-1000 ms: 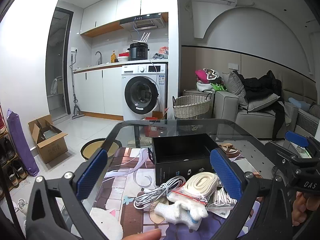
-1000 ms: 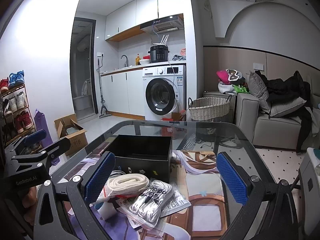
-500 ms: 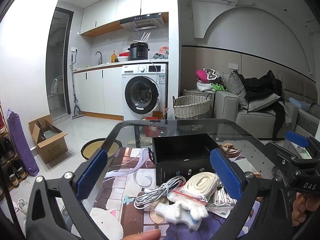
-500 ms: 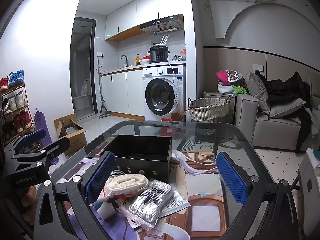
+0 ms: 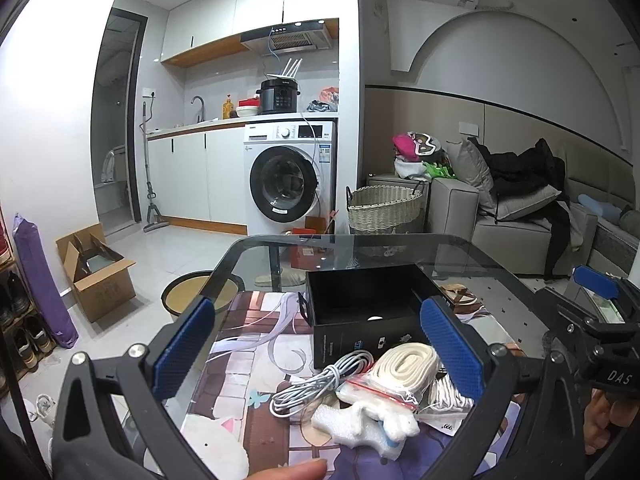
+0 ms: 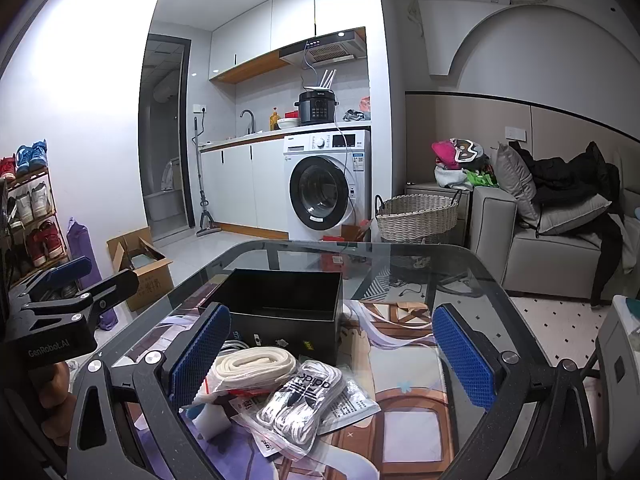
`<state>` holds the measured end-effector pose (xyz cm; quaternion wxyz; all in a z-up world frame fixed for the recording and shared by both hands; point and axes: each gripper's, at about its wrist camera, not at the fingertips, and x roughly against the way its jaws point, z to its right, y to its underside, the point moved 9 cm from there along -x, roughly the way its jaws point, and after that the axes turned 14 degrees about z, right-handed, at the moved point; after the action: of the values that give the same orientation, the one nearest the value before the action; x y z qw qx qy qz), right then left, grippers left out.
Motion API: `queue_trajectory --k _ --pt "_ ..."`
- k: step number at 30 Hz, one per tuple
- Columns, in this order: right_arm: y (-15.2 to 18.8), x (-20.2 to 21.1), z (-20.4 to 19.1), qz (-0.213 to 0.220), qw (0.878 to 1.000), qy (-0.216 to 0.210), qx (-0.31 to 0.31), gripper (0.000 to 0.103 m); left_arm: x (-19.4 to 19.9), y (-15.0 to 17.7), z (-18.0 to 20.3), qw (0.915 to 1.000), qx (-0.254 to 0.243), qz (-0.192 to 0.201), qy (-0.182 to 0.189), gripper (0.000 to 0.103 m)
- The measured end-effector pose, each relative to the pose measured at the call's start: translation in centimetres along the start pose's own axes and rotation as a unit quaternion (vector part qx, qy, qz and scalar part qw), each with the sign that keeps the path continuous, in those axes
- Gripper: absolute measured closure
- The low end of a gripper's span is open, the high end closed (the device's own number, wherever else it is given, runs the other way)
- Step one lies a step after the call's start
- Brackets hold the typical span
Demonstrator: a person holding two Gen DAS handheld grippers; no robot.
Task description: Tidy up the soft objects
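Note:
An open black box [image 5: 364,300] [image 6: 286,300] stands on the glass table. In front of it lies a pile: a coiled white cable [image 5: 320,380], a bagged cream strap [image 5: 404,368] [image 6: 252,364], a white foam piece [image 5: 360,420] and a bag of white laces [image 6: 300,404]. My left gripper [image 5: 316,344] is open above the pile's left side, holding nothing. My right gripper [image 6: 332,356] is open above the pile's right side, holding nothing.
A printed mat [image 5: 248,360] covers the table [image 6: 420,256]. A wicker basket [image 6: 416,216], washing machine [image 5: 288,188], cardboard box [image 5: 96,272] and sofa [image 6: 540,248] stand beyond. A shoe rack [image 6: 28,216] is at the left.

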<state>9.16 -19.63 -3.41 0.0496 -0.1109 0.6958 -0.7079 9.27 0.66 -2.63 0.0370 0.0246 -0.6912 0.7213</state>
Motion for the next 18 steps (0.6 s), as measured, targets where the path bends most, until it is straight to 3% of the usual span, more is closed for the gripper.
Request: queue_trajectory --k 7,11,16,18 --pt "-0.3 -0.1 0.2 0.0 1.0 0.004 -0.004 0.0 -0.8 0.1 0.1 0.9994 -0.024 -0.023 -0.007 0.0" --pt "-0.3 -0.8 0.6 -0.018 1.0 0.017 0.006 0.0 -1.8 0.5 -0.4 0.9981 -0.02 -0.058 -0.005 0.0" --pt "1.5 -2.6 1.0 -0.085 0.996 0.011 0.004 0.0 -3.3 3.2 -1.5 0.991 -0.013 -0.133 -0.006 0.0" --pt "2.7 -3.4 1.0 -0.118 0.993 0.005 -0.001 0.0 -4.0 5.3 -1.9 0.9831 -0.019 -0.181 -0.017 0.0"
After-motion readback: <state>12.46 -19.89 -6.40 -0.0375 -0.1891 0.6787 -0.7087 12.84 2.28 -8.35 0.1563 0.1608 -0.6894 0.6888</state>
